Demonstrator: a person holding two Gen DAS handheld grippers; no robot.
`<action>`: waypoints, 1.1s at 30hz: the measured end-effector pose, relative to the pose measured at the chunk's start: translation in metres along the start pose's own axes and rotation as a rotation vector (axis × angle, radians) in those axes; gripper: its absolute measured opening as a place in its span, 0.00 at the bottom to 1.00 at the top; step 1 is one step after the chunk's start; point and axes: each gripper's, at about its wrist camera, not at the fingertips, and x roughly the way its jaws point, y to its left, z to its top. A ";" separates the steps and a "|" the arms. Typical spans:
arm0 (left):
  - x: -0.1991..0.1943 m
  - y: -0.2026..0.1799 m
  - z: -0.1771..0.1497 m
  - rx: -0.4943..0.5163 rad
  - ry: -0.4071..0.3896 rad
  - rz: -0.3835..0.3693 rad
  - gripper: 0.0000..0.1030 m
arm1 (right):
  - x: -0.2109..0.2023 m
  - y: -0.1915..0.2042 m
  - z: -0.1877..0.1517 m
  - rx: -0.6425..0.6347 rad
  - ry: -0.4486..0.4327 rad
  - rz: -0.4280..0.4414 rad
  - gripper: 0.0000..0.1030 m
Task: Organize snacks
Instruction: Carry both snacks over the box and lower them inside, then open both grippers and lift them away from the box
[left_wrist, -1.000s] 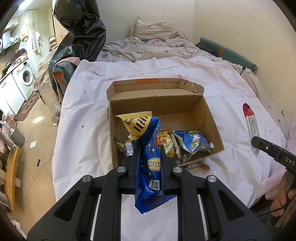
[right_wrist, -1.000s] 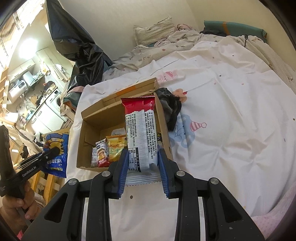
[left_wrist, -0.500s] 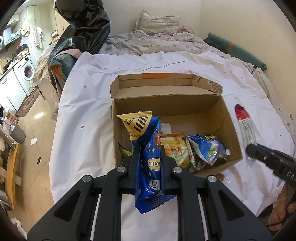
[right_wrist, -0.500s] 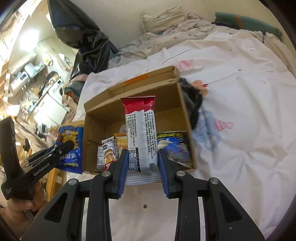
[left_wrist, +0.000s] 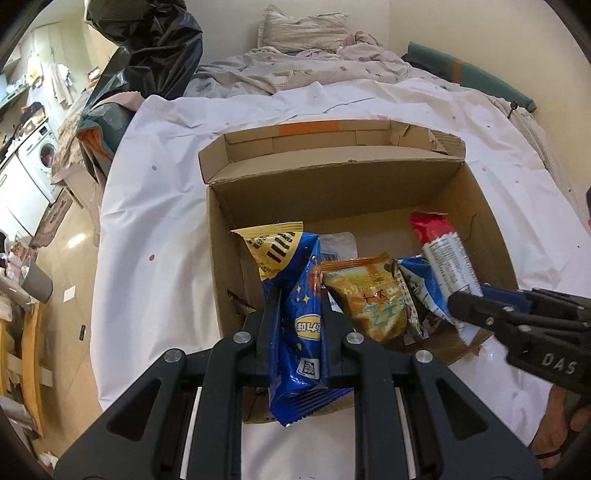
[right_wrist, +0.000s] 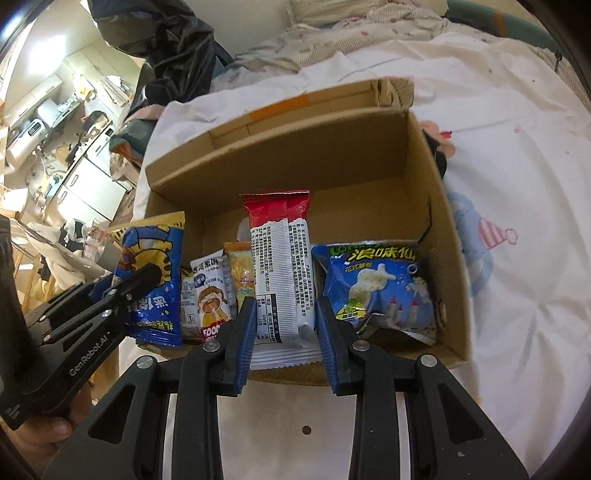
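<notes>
Two packets are in your grip, one per hand, and both hang over the open cardboard box (left_wrist: 491, 229), so you are at the placing step.

From the left wrist: your left gripper (left_wrist: 295, 314) is clenched on the blue snack bag (left_wrist: 301, 325), which stands upright above the box's near-left corner, beside the orange packet (left_wrist: 369, 295) already lying inside. At the right edge your right gripper (left_wrist: 465, 306) reaches in over the near wall.

From the right wrist: your right gripper (right_wrist: 284, 317) is clamped on the red-and-white wafer pack (right_wrist: 280, 266), upright over the middle of the box, between the small packets on its left and the blue puffed-snack bag (right_wrist: 380, 288) on its right.

Next, I'd judge, you need to lower each packet into a free gap, then loosen your grip, taking care not to crush the neighbours.
</notes>
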 end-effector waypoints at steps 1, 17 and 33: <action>0.002 0.000 0.000 -0.003 0.010 -0.003 0.14 | 0.003 0.000 0.000 0.004 0.008 0.001 0.33; 0.002 0.004 0.001 -0.013 0.037 0.012 0.30 | 0.013 0.000 -0.001 0.036 0.047 0.016 0.55; -0.005 0.004 -0.001 -0.035 -0.013 0.025 0.75 | -0.007 -0.007 -0.002 0.041 -0.009 0.010 0.65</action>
